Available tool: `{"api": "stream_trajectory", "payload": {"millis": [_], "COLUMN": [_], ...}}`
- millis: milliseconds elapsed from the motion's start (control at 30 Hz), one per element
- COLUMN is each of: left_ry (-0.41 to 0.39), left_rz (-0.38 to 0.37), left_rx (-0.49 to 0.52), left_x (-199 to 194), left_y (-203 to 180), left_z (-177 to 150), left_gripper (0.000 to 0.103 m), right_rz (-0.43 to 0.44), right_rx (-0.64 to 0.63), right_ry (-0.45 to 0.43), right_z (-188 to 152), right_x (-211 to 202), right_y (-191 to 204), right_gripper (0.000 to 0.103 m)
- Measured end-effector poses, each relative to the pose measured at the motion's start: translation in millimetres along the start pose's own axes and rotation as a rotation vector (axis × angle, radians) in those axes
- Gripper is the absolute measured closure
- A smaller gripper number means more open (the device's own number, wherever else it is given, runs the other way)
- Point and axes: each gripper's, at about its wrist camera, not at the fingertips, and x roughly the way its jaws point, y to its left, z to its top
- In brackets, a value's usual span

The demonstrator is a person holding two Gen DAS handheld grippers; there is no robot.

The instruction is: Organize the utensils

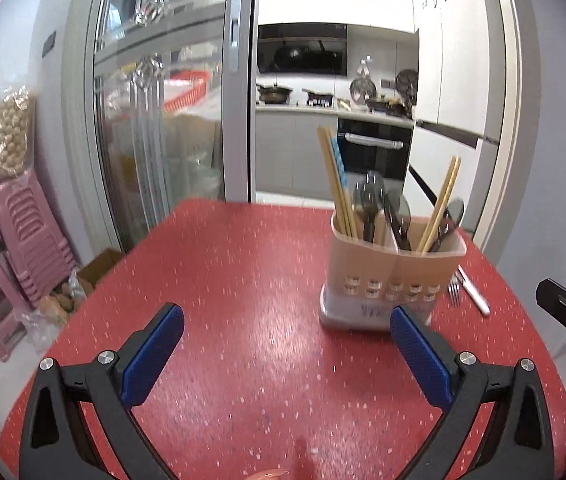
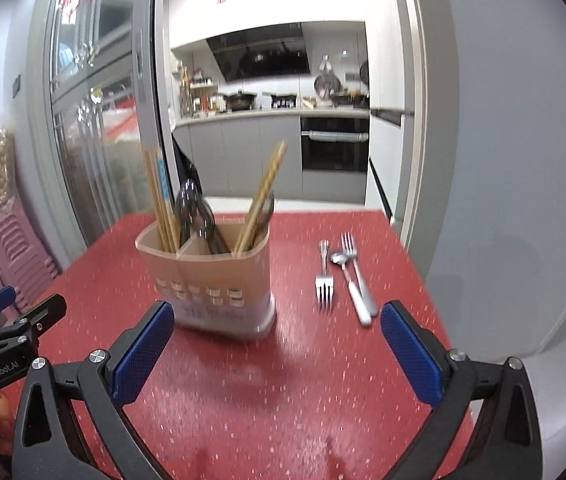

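Observation:
A beige utensil holder (image 1: 387,276) (image 2: 215,284) stands on the red table (image 1: 243,280) (image 2: 283,380), holding chopsticks (image 2: 261,196) and dark spoons (image 2: 195,216). To its right lie two forks (image 2: 324,284) (image 2: 357,264) and a small spoon (image 2: 349,280); the left wrist view shows a fork (image 1: 454,290) and a white handle. My left gripper (image 1: 287,344) is open and empty, low over the table, left of the holder. My right gripper (image 2: 277,340) is open and empty, in front of the holder and loose cutlery.
Pink stools (image 1: 15,248) and bags stand at the left by a glass sliding door (image 1: 155,120). A kitchen lies beyond the doorway. The table's right edge (image 2: 435,312) is near the loose cutlery.

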Motion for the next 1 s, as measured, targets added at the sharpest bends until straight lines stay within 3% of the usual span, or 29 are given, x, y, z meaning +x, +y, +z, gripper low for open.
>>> {"api": "stream_trajectory", "payload": {"millis": [333, 1000], "left_ry": [-0.053, -0.053], "left_rz": [-0.028, -0.028], "left_rx": [0.019, 0.025], "left_x": [-5, 1], "left_y": [-11, -17], "left_z": [26, 36], "left_gripper": [0.0, 0.0], "right_rz": [-0.003, 0.002], "right_rx": [0.0, -0.014], "right_ry": [-0.038, -0.063], "right_z": [22, 30], "right_x": [0, -1], "right_y": [-1, 0], "right_gripper": [0.0, 0.0]}}
